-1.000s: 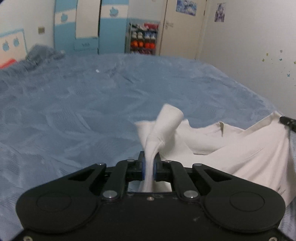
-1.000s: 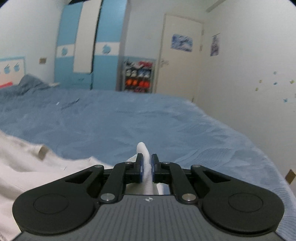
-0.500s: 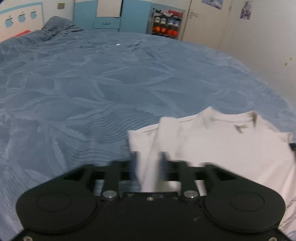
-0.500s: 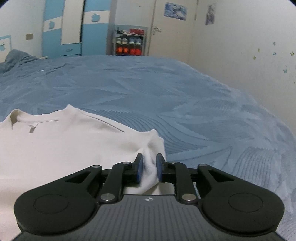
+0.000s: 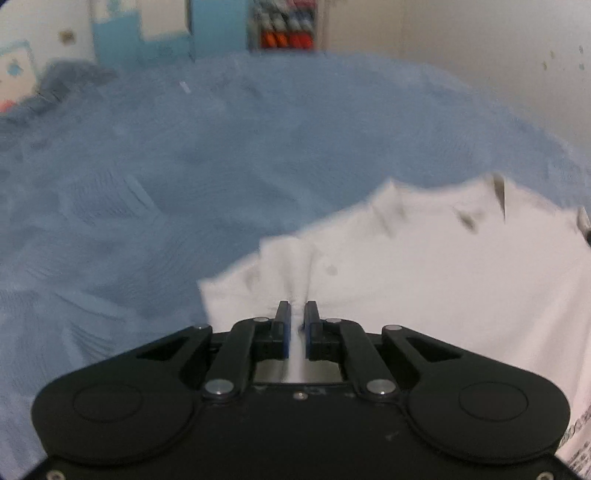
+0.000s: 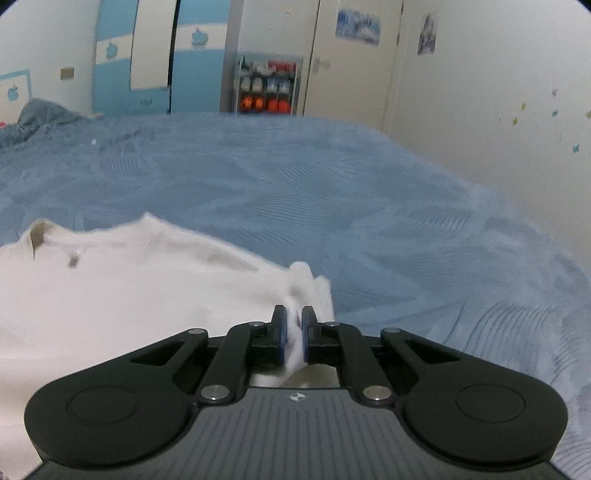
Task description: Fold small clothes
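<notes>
My left gripper [image 5: 297,314] pinches a bunched corner of the white cotton shirt [image 5: 424,273], jaws nearly closed on it; my right gripper [image 6: 293,318] does likewise (collar up), the shirt lying on the blue textured bedspread [image 6: 332,192].

My left wrist view is smeared by motion blur, so the ribbed blue bedspread [image 5: 184,184] loses its pattern and the colourful shoe rack [image 5: 282,26] is only blotches. The white cotton shirt [image 5: 424,266] runs off my right edge there, its grey print [image 5: 576,439] unreadable. In my right wrist view the shirt [image 6: 129,288] is cut by the left edge, and the gripper bodies hide its near hem.
</notes>
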Motion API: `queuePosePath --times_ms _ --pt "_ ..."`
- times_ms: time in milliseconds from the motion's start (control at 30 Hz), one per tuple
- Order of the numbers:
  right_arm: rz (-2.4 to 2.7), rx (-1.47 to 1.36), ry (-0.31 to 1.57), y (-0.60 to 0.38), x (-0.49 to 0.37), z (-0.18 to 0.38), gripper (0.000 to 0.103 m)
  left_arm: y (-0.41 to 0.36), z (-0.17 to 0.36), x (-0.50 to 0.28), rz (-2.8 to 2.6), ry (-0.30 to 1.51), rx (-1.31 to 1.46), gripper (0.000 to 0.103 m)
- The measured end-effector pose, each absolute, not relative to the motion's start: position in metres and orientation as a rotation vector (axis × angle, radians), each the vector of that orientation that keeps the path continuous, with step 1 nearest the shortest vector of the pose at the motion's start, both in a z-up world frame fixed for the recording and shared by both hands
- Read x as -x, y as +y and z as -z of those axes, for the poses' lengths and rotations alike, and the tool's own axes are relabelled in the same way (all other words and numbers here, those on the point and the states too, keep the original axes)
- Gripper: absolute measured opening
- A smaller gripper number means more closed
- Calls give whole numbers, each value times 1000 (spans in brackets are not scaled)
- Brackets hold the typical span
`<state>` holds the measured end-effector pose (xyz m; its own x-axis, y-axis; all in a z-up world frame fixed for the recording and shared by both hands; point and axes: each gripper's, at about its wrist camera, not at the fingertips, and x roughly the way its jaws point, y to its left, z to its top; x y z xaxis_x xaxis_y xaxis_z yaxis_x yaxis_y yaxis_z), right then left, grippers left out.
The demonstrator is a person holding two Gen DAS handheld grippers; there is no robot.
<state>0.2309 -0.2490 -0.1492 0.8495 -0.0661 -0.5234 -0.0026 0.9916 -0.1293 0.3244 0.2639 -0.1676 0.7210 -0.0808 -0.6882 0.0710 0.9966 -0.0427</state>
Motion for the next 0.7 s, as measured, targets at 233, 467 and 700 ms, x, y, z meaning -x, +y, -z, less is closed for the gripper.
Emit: queuePosePath --times_ms 233,467,700 --pt "20 121 363 -241 -199 103 8 280 90 -257 -33 506 61 5" --pt "-1 112 431 -233 -233 135 8 291 124 -268 -139 551 60 6" --pt "6 25 575 -244 -256 176 6 282 208 -318 -161 683 31 9"
